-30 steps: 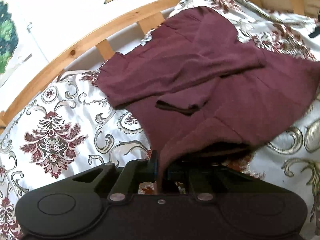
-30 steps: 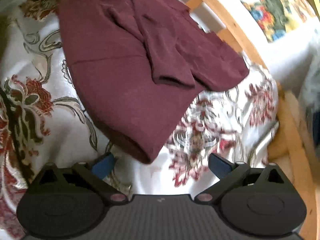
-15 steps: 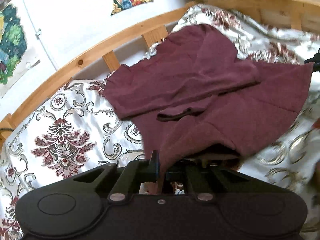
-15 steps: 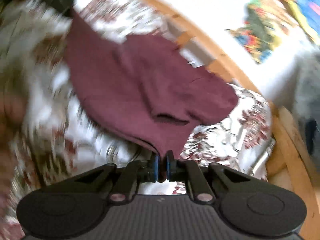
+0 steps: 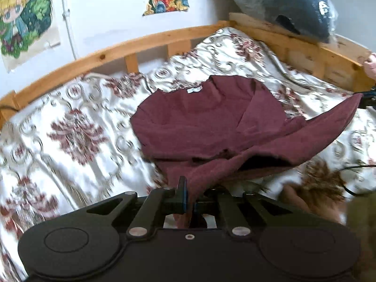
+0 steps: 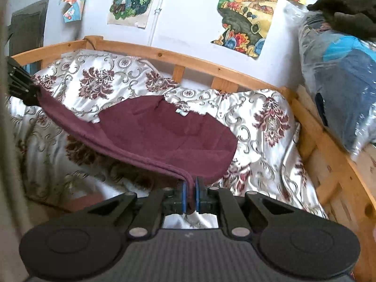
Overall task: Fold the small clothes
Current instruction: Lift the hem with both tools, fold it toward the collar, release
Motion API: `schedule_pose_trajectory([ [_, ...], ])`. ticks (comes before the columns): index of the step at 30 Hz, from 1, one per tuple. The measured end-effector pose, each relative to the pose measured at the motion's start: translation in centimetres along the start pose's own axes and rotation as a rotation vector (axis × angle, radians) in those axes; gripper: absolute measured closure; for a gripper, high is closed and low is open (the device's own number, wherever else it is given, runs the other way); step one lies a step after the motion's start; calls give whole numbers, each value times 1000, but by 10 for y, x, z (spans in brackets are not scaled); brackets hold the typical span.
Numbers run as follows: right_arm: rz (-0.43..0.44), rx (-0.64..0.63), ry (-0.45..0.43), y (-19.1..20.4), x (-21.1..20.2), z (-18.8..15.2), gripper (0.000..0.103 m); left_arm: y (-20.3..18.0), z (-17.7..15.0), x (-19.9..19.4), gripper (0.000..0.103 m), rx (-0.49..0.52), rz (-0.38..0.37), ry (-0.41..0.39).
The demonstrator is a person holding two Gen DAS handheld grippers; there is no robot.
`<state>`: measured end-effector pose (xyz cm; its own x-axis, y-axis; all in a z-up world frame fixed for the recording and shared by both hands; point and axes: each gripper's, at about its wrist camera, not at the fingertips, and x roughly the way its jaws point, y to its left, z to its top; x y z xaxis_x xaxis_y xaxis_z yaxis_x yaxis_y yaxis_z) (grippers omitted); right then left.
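Garment: dark maroon knit top [image 5: 206, 122], sleeves tucked inward, lying on the bed with its neckline and white label toward the wooden rail; its near hem is lifted clear of the cover.
Surface: cream satin bedspread with maroon floral medallions [image 5: 70, 131], wrinkled, inside a light pine bed frame [image 5: 150, 40].
Left gripper [image 5: 189, 199]: clenched on one hem corner of the top; cloth runs straight out of the pinch.
Right gripper [image 6: 190, 196]: blue pads [image 6: 183, 196] clamped on the other hem corner, with only a narrow fold of fabric between them.
Hem span: the edge hangs in a slack curve between the two corners; in the right wrist view it runs to the far black claw at the left border.
Step in hand (judgement): carrying the hem over toward the neckline for a crosswise fold.
Risk 1: the right pinch looks shallow; tension across the hem could pull the corner free.
Risk 2: the slippery satin may let the resting half slide or drag the cover along, skewing the fold.
Risk 3: uneven height or travel of the two hands would land the hem crooked.
Risk 4: the tucked sleeves could spill out while the body lifts.
Surroundings: plastic-wrapped blue and grey bundle [image 6: 340, 82] on the frame, well apart from the work.
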<state>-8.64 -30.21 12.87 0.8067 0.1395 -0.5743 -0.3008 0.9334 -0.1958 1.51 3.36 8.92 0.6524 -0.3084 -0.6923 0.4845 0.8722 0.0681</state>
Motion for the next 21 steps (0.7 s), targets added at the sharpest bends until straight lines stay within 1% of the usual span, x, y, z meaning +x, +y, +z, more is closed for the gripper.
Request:
schedule_pose_trajectory([
  [2, -15, 6, 4, 3, -5, 1, 94, -2, -4, -4, 98, -25, -19, 0],
  [4, -38, 4, 0, 4, -4, 4, 94, 0, 1, -2, 98, -59, -19, -21],
  [6, -55, 5, -12, 1, 3, 12, 94, 4, 10, 2, 98, -85, 16, -54],
  [8, -84, -7, -27, -4, 18, 25, 94, 13, 26, 14, 98, -134, 59, -71],
  [10, -101, -11, -43, -13, 40, 37, 94, 21, 42, 29, 98, -162, 84, -89],
  [12, -106, -18, -42, -21, 66, 49, 94, 30, 59, 46, 97, -163, 103, -90],
  [15, -120, -41, -43, -35, 111, 64, 94, 45, 83, 78, 97, -169, 120, -71],
  [21, -122, 7, -18, -59, 201, 88, 94, 80, 123, 153, 97, -170, 149, 24],
])
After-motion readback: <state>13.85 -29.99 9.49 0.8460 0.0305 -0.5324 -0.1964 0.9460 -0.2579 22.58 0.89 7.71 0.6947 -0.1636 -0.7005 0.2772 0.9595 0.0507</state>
